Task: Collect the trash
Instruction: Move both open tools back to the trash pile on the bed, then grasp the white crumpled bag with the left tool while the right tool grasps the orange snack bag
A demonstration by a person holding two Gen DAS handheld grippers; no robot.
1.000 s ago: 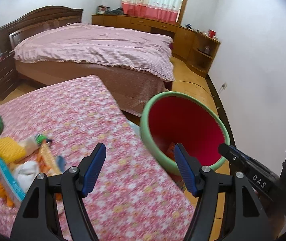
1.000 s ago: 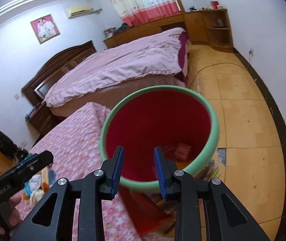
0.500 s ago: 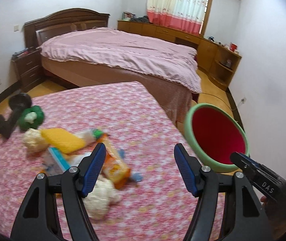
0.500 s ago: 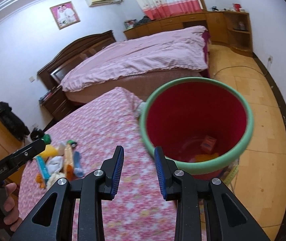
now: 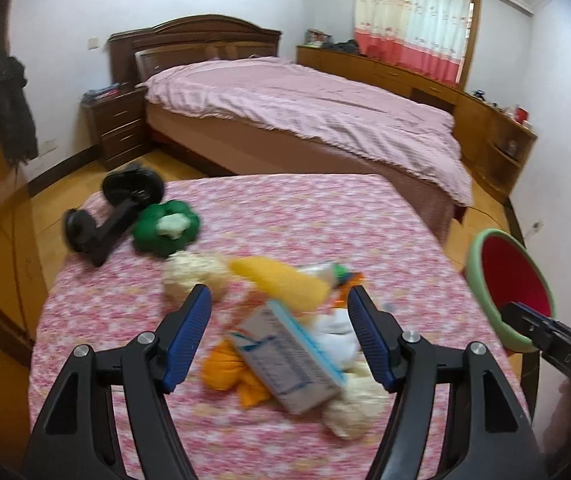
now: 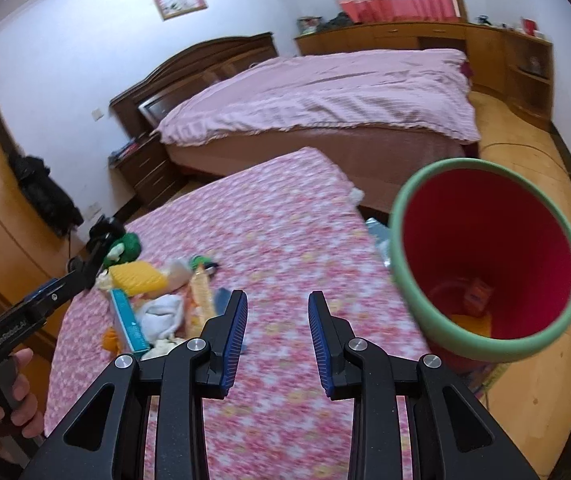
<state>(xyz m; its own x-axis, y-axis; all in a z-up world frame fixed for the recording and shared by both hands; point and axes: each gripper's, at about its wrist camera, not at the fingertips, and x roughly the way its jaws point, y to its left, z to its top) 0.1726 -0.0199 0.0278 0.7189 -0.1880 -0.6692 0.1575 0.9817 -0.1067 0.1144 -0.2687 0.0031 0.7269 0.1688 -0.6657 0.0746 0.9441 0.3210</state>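
A heap of trash lies on the pink floral table [image 5: 285, 216]: a flat white-and-blue box [image 5: 289, 360], a yellow sponge-like piece [image 5: 281, 284], crumpled white paper [image 5: 195, 270] and orange scraps [image 5: 225, 368]. My left gripper [image 5: 279, 320] is open just above the box, nothing between its blue pads. My right gripper [image 6: 273, 320] is open with a narrower gap, empty, over bare tablecloth to the right of the heap [image 6: 153, 304]. The red bin with a green rim [image 6: 485, 264] stands off the table's right edge, with a few scraps inside.
A green plush thing [image 5: 165, 228] and a black stand [image 5: 113, 216] lie at the table's far left. Beyond the table is a bed with a pink cover [image 5: 305, 108], a nightstand [image 5: 115, 128] and wooden cabinets [image 5: 493, 136]. A hand [image 6: 9, 404] holds the left gripper's handle.
Both views have swung left, away from the bin and onto the trash heap. The left gripper now hovers over the box; the bin has slid to the right side of both views.
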